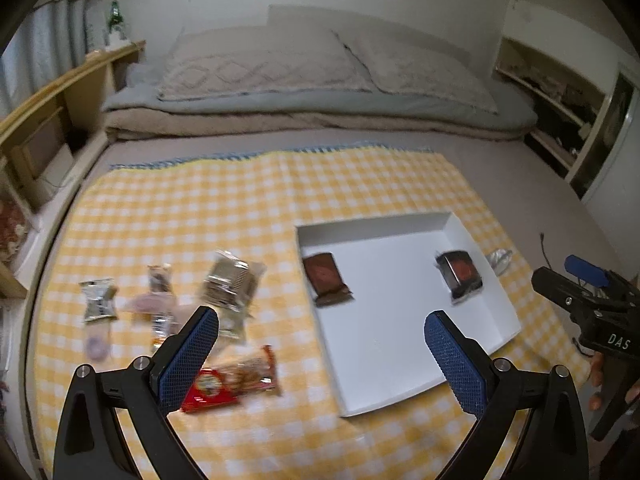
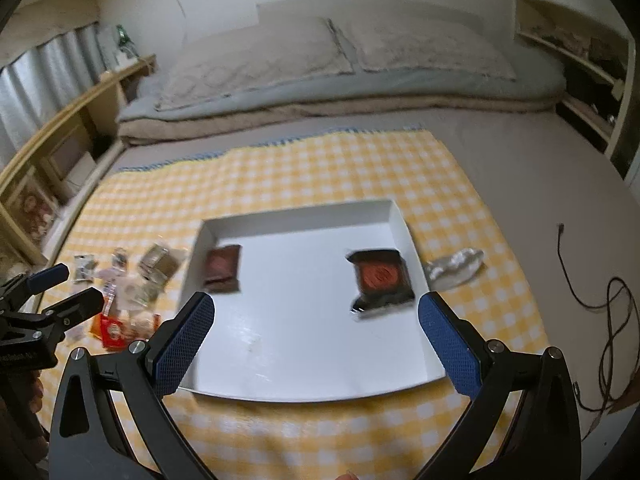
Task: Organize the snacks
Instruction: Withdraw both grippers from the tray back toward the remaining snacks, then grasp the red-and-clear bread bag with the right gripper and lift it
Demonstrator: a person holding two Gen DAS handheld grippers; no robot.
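Snacks (image 1: 228, 284) lie beneath both tongs (image 1: 320, 344) (spread wide, empty).

A: Where does the left wrist view sit?
B: Low over the checkered cloth (image 1: 280, 184), facing the bedding, left of the white tray (image 1: 400, 360).
A: And the right?
B: Just beside it, centred near the tray's front rim. Both share tray, cloth and bedding.
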